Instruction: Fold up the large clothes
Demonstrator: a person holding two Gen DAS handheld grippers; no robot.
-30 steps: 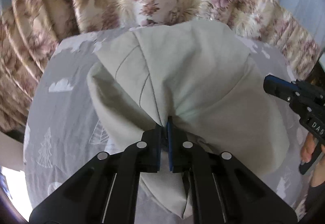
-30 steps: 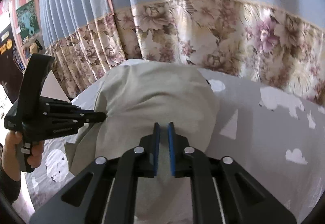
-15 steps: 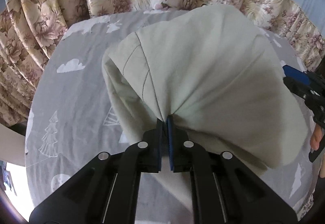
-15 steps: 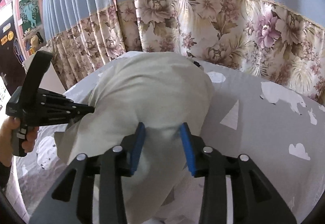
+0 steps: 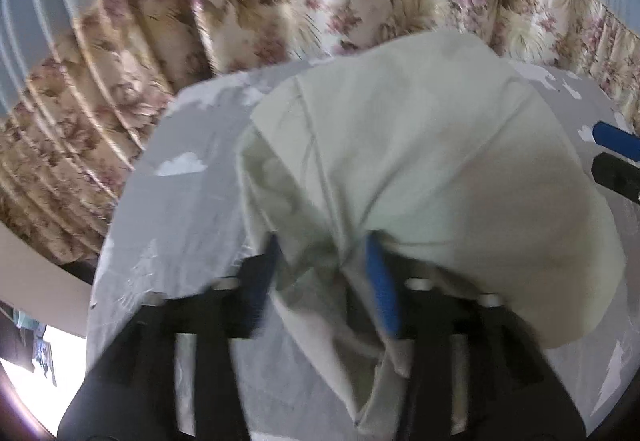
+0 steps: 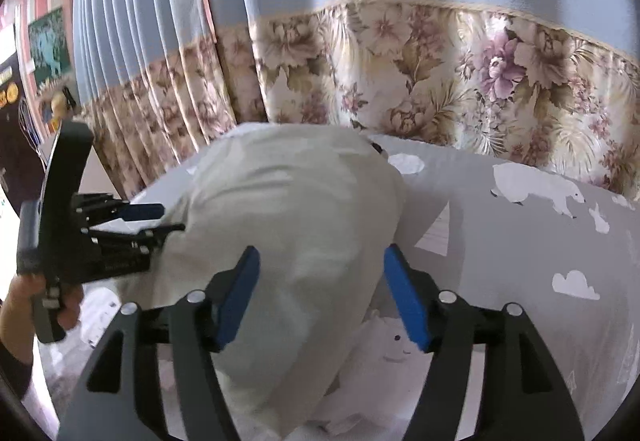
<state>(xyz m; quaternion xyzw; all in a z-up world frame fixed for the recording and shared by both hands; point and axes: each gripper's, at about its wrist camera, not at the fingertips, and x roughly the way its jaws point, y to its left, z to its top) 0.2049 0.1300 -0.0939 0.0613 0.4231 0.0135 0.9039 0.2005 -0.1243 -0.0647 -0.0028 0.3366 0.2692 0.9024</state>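
- The pale cream garment (image 6: pixel 304 225) lies in a folded, humped heap on a bed under a grey sheet (image 6: pixel 520 253) printed with white clouds, polar bears and trees.
- Right claw (image 6: pixel 320 293): its jaws are opening, and the blue pads (image 6: pixel 236 297) stand clear on either side of the near end of the cloth. The fabric runs between them but is not pinched.
- Left claw (image 5: pixel 324 281): its jaws are opening too, and the picture is blurred by motion. A gathered fold of the garment (image 5: pixel 400 169) hangs loose between the two fingers; the blue pad (image 5: pixel 382 289) no longer clamps it.
- In the right wrist view the left claw sits at the left edge of the heap, held by a hand (image 6: pixel 24 305) in a dark sleeve.
- In the left wrist view the tips of the right claw (image 5: pixel 618 157) show at the far right, just beside the cloth.
- A curtain (image 6: pixel 400 73), blue above and floral below, hangs behind the bed.
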